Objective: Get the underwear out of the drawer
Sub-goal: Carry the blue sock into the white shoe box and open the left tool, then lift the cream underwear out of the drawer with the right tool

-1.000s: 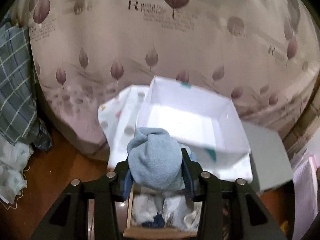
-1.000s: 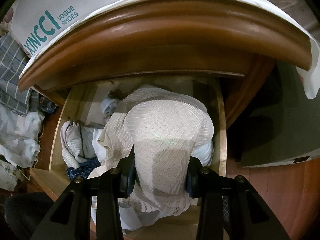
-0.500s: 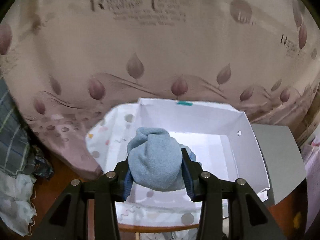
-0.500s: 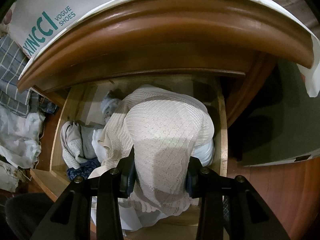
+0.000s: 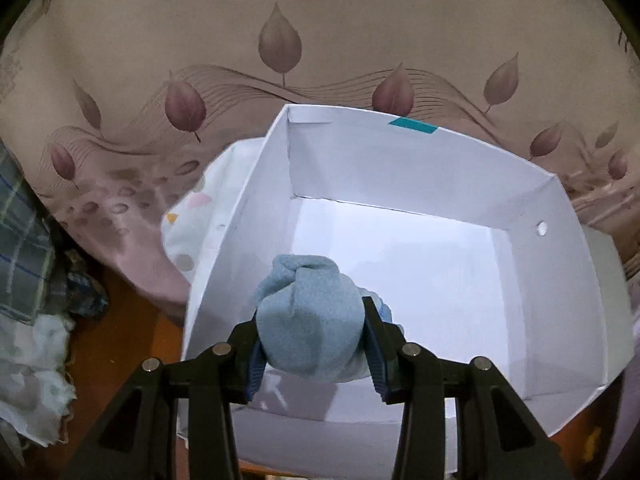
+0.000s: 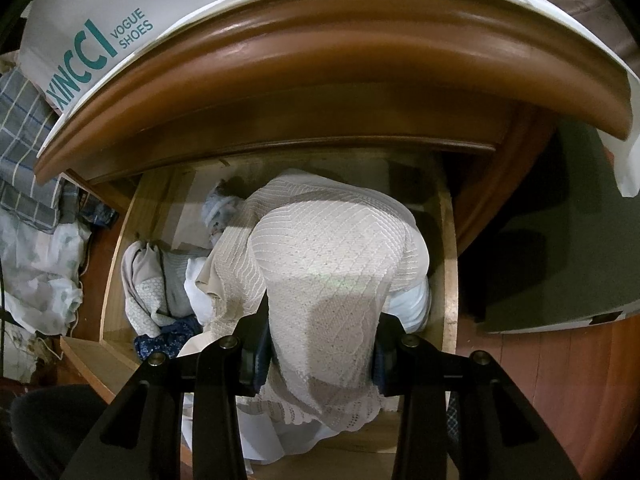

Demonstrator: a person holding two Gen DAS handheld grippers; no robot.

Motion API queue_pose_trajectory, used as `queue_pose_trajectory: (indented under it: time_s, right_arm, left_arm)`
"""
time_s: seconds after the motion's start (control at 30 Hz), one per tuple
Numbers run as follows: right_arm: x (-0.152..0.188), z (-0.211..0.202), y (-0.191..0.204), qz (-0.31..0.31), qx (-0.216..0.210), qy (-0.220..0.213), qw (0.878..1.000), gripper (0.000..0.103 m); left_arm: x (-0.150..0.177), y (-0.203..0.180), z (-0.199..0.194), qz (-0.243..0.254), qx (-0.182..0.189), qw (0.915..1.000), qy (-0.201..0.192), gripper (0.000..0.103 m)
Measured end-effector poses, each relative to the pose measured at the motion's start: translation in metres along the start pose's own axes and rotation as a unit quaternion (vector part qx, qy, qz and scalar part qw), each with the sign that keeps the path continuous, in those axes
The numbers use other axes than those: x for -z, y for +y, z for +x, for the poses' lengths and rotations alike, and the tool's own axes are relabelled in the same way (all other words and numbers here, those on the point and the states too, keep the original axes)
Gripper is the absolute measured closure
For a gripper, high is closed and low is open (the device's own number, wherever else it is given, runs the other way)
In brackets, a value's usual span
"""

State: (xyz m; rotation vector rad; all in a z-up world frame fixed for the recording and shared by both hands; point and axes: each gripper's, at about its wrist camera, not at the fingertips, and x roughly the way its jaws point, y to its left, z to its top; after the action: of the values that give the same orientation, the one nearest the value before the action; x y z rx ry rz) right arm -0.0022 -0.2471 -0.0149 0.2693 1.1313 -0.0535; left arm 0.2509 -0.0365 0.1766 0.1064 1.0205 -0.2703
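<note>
Left tongs (image 5: 314, 344) are pinching a light blue bundle of underwear (image 5: 310, 320), and it hangs over the near end of the open white box (image 5: 532, 196), inside its rim. Left of the box, a dotted white cloth (image 5: 204, 216) peeks out. Behind the box lies leaf-patterned bedding (image 5: 280, 40). Over to the right tongs (image 6: 322, 350): they clamp a cream knit garment (image 6: 332, 264), bulging above the wooden drawer (image 6: 450, 264), more clothes piled beneath.
</note>
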Motion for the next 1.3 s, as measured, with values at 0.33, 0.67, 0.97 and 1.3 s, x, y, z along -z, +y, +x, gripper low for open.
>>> queue_pose_trajectory:
  time_s: [0.33,0.67,0.97,1.3]
  right_arm:
    - [0.0,0.001,0.001,-0.001,0.0,0.0,1.0,0.066]
    - [0.0,0.0,0.0,-0.001,0.0,-0.002,1.0,0.066]
    - [-0.005,-0.001,0.001,0.011,-0.025,-0.018,0.999,0.068]
    - [-0.008,-0.01,0.001,0.019,-0.053,-0.02,0.998,0.07]
  left_arm:
    - [0.0,-0.006,0.004,0.007,-0.031,0.9995,0.01,0.055]
    - [0.006,-0.003,-0.023,-0.015,-0.017,0.9993,-0.031,0.038]
    - [0.051,0.012,-0.088,-0.029,-0.015,0.9933,-0.111,0.038]
    - [0.148,0.048,-0.087,-0.072,-0.044,0.9903,-0.11,0.037]
